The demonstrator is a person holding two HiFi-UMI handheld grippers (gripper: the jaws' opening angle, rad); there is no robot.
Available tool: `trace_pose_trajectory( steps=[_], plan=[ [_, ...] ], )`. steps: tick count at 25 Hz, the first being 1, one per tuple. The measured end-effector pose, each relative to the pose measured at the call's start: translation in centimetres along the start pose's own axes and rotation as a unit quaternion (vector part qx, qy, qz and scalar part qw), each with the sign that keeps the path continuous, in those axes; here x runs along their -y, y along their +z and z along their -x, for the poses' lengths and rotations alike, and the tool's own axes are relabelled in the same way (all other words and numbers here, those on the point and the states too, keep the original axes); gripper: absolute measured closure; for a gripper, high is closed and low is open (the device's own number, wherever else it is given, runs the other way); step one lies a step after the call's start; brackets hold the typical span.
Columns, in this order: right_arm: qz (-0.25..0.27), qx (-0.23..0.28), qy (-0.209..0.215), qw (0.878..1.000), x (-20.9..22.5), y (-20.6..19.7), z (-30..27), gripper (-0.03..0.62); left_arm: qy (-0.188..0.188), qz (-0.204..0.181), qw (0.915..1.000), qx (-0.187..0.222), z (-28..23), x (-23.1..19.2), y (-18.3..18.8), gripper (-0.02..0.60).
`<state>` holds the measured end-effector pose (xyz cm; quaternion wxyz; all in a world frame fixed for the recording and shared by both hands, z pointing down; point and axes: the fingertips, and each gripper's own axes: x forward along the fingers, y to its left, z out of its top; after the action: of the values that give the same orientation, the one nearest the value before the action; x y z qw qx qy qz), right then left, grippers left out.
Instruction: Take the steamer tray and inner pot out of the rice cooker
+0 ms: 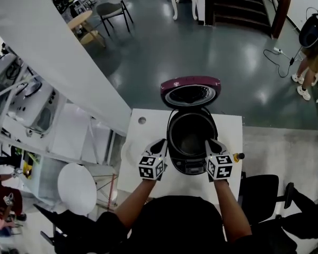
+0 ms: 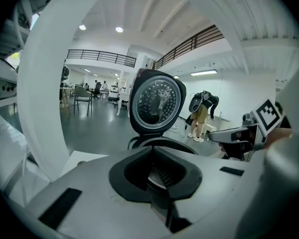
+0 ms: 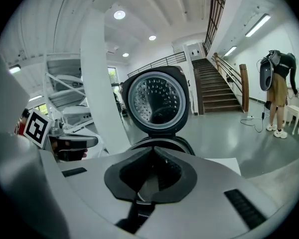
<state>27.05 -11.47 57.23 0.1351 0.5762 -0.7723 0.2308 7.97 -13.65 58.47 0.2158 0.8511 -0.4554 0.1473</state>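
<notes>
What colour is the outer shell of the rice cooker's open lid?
Dark pink, close to magenta. The lid shows it best in the head view, along its top edge.

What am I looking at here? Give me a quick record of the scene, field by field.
Setting: white table in a large hall
Appliance: rice cooker standing on the table
Lid: lid swung up, open
Inside: dark; steamer tray not distinguishable
Left hand: left tool shut, holding nothing, beside the cooker's left side
Right hand: right tool shut, holding nothing, beside its right side
</notes>
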Motion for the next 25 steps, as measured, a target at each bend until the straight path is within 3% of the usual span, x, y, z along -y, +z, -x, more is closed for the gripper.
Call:
trace_pose_trajectory(
  steps=[9, 18, 20, 25],
  plan=[
    [0.004, -0.003, 0.010, 1.000, 4.5, 0.7, -1.2, 0.588, 0.033, 0.003, 0.9994, -0.009, -2.2, 0.7, -0.5, 0.570],
    [0.003, -0.053, 0.013, 0.998, 7.5, -1.5, -3.4, 0.567, 0.044, 0.011, 0.9983, -0.035, -4.1, -0.4, -2.1, 0.566],
    [0.003, -0.064, 0.014, 0.998, 7.8, -2.0, -4.1, 0.516, 0.041, 0.018, 0.9982, -0.041, -4.8, -0.7, -2.3, 0.451],
    [-0.001, -0.089, 0.008, 0.996, 8.7, -3.0, -6.0, 0.503, 0.045, 0.010, 0.9961, -0.076, -6.9, -1.8, -3.3, 0.442]
  ],
)
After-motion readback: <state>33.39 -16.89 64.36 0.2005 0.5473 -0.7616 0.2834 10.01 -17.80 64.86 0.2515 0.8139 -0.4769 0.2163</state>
